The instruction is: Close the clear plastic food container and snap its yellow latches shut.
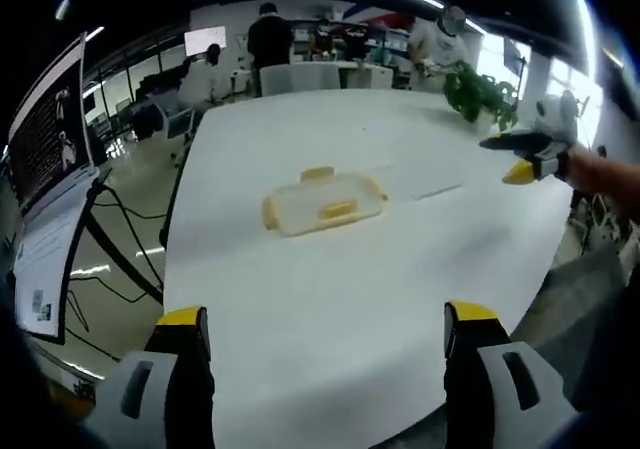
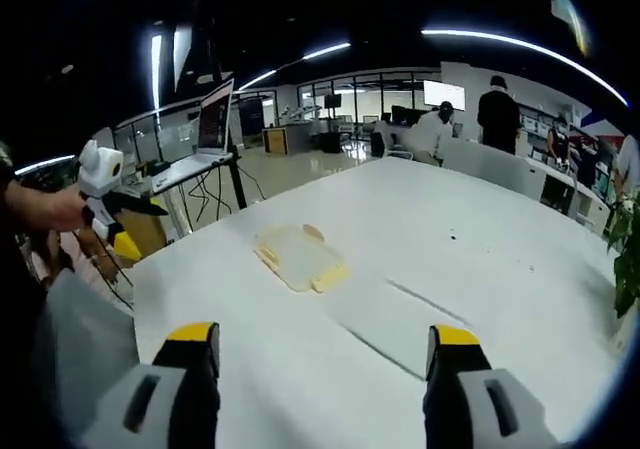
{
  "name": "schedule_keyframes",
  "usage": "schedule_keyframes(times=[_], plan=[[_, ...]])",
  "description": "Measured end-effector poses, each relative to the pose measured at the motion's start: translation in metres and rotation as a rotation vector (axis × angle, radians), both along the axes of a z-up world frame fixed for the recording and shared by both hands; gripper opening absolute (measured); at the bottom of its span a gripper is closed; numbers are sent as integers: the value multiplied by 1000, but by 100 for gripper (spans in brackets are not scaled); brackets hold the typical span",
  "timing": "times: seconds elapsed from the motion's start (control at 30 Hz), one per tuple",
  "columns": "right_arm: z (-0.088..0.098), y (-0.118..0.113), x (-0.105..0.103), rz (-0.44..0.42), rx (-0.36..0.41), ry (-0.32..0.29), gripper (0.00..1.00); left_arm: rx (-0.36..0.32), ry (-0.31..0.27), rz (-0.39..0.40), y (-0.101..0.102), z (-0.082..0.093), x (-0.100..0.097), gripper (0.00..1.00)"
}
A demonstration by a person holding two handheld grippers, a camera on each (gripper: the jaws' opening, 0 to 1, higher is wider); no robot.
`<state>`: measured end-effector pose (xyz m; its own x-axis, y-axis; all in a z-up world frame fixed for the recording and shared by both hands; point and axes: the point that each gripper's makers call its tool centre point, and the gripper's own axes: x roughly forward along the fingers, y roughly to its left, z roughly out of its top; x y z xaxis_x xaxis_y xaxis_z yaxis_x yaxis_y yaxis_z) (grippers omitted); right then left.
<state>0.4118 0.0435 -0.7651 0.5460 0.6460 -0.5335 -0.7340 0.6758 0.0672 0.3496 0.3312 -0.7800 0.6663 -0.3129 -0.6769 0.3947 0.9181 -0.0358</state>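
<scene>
While both hand-held grippers hover off the counter (image 1: pixel 330 309), the clear plastic food container (image 1: pixel 322 201) lies alone on the white surface, well apart from either tool. From the left gripper view it sits at about 12 o'clock, just above the picture's centre. From the right gripper view it sits near 11 o'clock.

The left hand-held gripper (image 1: pixel 325 334) has its jaws spread wide, holding nothing. The right hand-held gripper (image 2: pixel 325 354) is likewise spread and empty.

The lid appears to rest on the base already, though whether it is fully seated cannot be told. Yellow latches (image 1: pixel 338 209) show along the edges.

Judged procedure: bring one gripper down to steady the container, then press each latch with the other, working opposite sides in turn so the lid seats evenly.

The container's long axis runs roughly 9 to 3 o'clock in the left gripper view, tilted slightly upward toward 3.
</scene>
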Motion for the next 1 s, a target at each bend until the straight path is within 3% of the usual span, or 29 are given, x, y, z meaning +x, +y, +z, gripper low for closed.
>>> schedule_keyframes(times=[0.17, 0.5, 1.0], plan=[[-3, 3, 8, 7, -11, 0, 87, 46, 3, -63, 6, -4, 6, 96], [-10, 6, 15, 18, -34, 6, 87, 68, 11, -98, 13, -12, 23, 93], [-22, 28, 33, 74, -57, 13, 86, 32, 14, -153, 11, -18, 55, 91]])
